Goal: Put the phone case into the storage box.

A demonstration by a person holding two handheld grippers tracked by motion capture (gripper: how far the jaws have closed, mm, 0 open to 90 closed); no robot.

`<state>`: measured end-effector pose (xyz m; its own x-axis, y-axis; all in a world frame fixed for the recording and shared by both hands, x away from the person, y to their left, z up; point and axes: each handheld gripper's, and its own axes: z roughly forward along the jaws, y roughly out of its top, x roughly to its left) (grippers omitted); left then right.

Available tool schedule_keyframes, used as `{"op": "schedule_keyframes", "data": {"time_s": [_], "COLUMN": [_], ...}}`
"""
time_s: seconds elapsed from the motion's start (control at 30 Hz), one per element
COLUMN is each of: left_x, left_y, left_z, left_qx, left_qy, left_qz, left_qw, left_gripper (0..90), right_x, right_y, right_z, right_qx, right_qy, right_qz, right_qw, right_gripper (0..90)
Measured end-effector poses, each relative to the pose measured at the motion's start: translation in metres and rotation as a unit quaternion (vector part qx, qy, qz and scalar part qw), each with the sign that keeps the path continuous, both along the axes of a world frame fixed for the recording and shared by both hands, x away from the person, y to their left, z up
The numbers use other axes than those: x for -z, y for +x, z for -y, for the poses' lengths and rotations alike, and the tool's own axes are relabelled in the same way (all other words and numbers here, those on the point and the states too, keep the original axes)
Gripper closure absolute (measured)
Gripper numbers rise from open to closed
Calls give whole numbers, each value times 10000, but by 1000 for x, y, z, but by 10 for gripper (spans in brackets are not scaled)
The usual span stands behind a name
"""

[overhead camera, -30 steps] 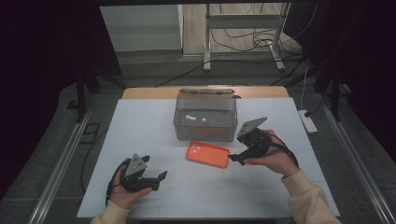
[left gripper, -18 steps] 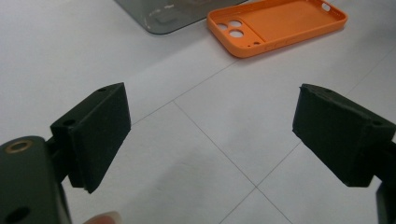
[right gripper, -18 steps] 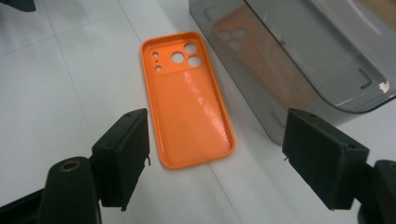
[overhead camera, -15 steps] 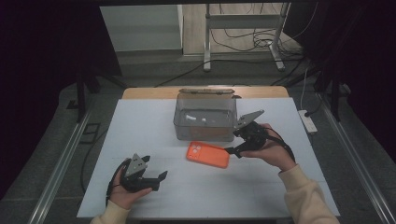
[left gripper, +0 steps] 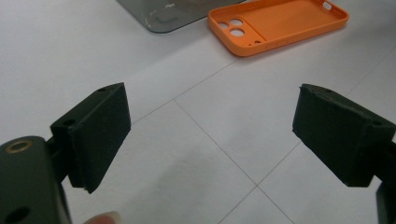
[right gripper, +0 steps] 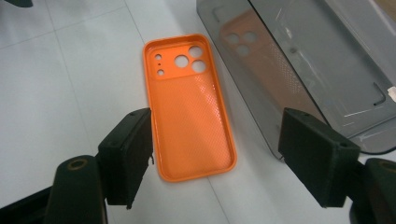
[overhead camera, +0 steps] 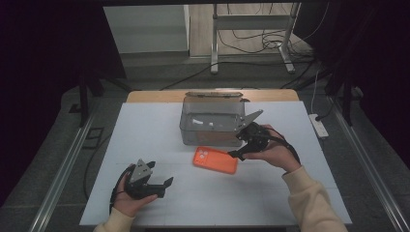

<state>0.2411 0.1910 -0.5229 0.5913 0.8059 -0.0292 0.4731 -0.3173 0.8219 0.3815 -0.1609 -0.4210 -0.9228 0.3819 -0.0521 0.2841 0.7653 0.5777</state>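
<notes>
Orange phone case (overhead camera: 215,160) lies hollow side up on the white table (overhead camera: 145,130), just near of the smoky translucent box (overhead camera: 211,123). Dark floor and cables (overhead camera: 251,41) lie beyond. Box contents hard to make out. Right gripper (overhead camera: 239,154), jaws released, hovers at the case's right end. Left gripper (overhead camera: 164,186), jaws released, sits near-left, holding nothing.

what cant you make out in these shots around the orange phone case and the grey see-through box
- Grey translucent plastic box: contents unclear in the high view, too small, walls glare.
- Same box, right gripper view: far side cut off by the frame edge.
- Orange phone case: underside hidden against the white table.
- Right gripper: jaw gap too small in the high view.
</notes>
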Motion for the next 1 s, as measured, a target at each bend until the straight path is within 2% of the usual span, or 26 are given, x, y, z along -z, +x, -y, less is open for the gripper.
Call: {"op": "schedule_keyframes", "data": {"time_s": [0.53,0.77,1.0], "left_x": [0,0,1], "left_y": [0,0,1], "left_z": [0,1,2], "left_qx": [28,48,57], "left_qy": [5,21,55], "left_qz": [5,-24,-53], "left_qw": [10000,10000,10000], "left_gripper": [117,117,117], "right_x": [6,8,11], "right_y": [17,22,26], "right_z": [-15,-19,-23], "right_qx": [-109,-76,-156], "right_qy": [-136,-169,-217], "right_qz": [-159,-237,-347], "right_qw": [9997,9995,9990], "right_gripper": [285,282,281]}}
